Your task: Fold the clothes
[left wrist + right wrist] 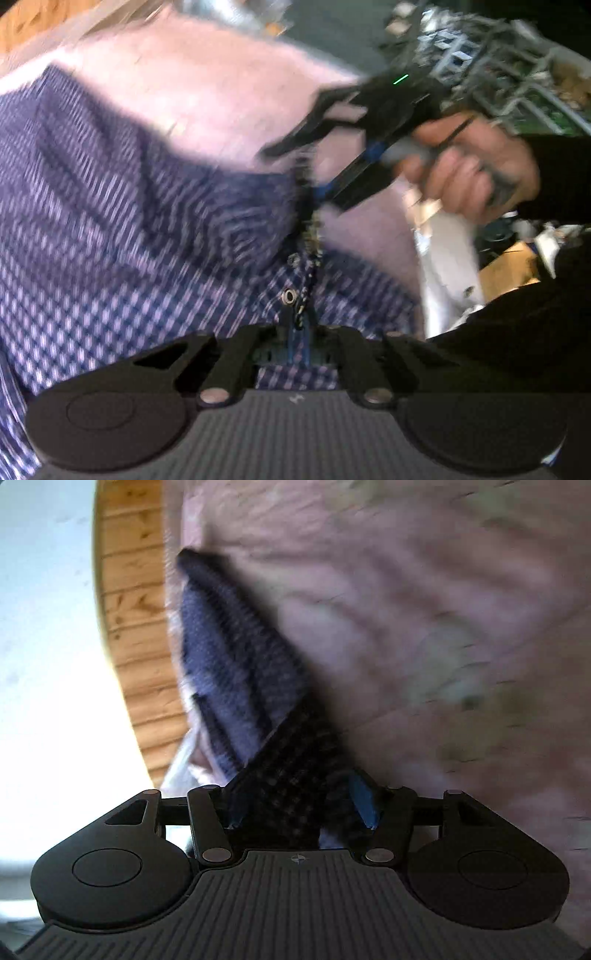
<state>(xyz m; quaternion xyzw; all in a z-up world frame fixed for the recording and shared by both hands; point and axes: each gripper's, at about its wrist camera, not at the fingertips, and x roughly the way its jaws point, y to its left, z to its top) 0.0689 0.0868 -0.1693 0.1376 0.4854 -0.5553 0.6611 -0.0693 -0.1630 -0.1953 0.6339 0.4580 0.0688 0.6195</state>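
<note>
A blue and white checked garment (122, 221) with a metal eyelet and a drawstring lies over a pink fleece blanket (207, 85). My left gripper (297, 343) is shut on the garment's edge by the drawstring. My right gripper (299, 808) is shut on a fold of the same checked garment (236, 672), which hangs stretched away from it over the pink blanket (424, 609). The right gripper also shows in the left wrist view (291, 144), held in a bare hand, gripping the cloth further along. Both views are blurred by motion.
A wooden plank wall (129, 627) and a bright white area stand at the left of the right wrist view. Grey metal shelving (491, 62) with clutter and a cardboard box (506, 269) sit at the right of the left wrist view.
</note>
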